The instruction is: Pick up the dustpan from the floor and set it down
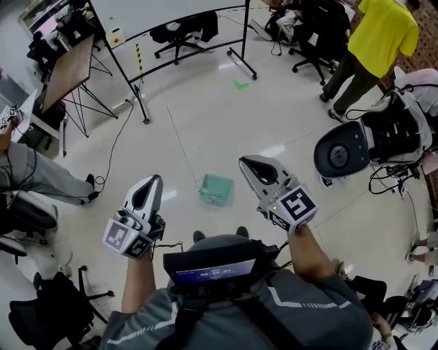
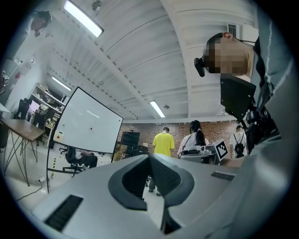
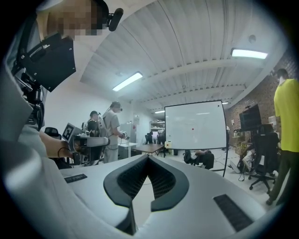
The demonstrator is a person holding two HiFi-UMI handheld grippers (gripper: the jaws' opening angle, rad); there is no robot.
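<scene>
A small green dustpan (image 1: 216, 189) lies flat on the pale floor, straight ahead of the person and between the two grippers. My left gripper (image 1: 156, 180) hovers to its left, well above the floor, shut and holding nothing. My right gripper (image 1: 246, 163) is held to the dustpan's right, also shut and holding nothing. In the left gripper view the jaws (image 2: 149, 157) meet at their tips and point level across the room. The right gripper view shows the same, its jaws (image 3: 148, 158) closed tip to tip. Neither gripper view shows the dustpan.
A whiteboard on a wheeled stand (image 1: 171, 17) stands ahead, with a wooden table (image 1: 68, 68) to its left. A person in a yellow shirt (image 1: 383, 34) stands far right. A tipped office chair (image 1: 342, 154) lies right; a seated person's leg (image 1: 34, 174) is left. Cables cross the floor.
</scene>
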